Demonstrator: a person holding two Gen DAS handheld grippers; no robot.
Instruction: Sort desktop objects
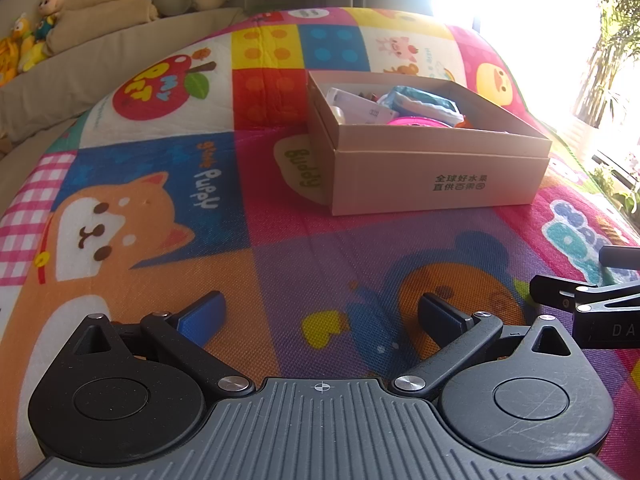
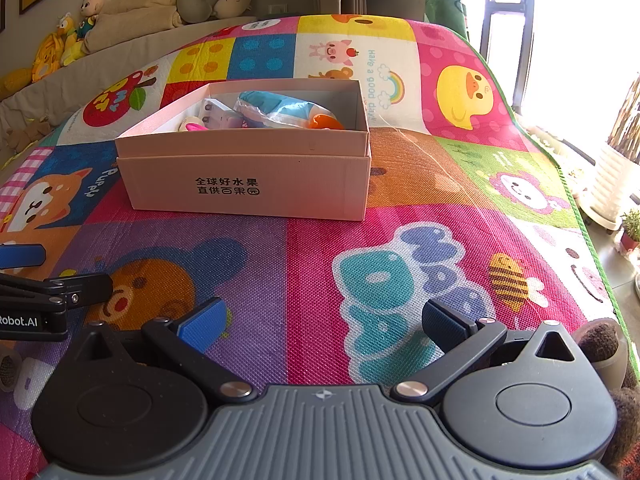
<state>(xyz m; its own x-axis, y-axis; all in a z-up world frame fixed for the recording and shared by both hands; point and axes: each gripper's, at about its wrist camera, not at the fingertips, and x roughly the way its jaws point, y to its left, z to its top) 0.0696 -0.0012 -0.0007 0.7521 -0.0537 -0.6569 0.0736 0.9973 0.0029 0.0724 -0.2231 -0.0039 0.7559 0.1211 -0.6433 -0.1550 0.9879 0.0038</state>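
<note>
Both claws wide apart and empty above the mat, the filled box ahead of them.

The left gripper [image 1: 322, 312] hangs with its blue pads spread and nothing between them; the cardboard box [image 1: 436, 176] sits ahead of it and a little to its right on the patchwork play mat [image 1: 280, 248]. The right gripper [image 2: 322, 318] is likewise spread and empty, with the same box [image 2: 248, 184] ahead and to its left. Inside lie a teal-and-white packet [image 2: 276, 110], an orange item [image 2: 324, 122] and something pink [image 1: 412, 122], perhaps a lid, though only its edge shows. Each claw's tip shows at the side of the other's view.
</note>
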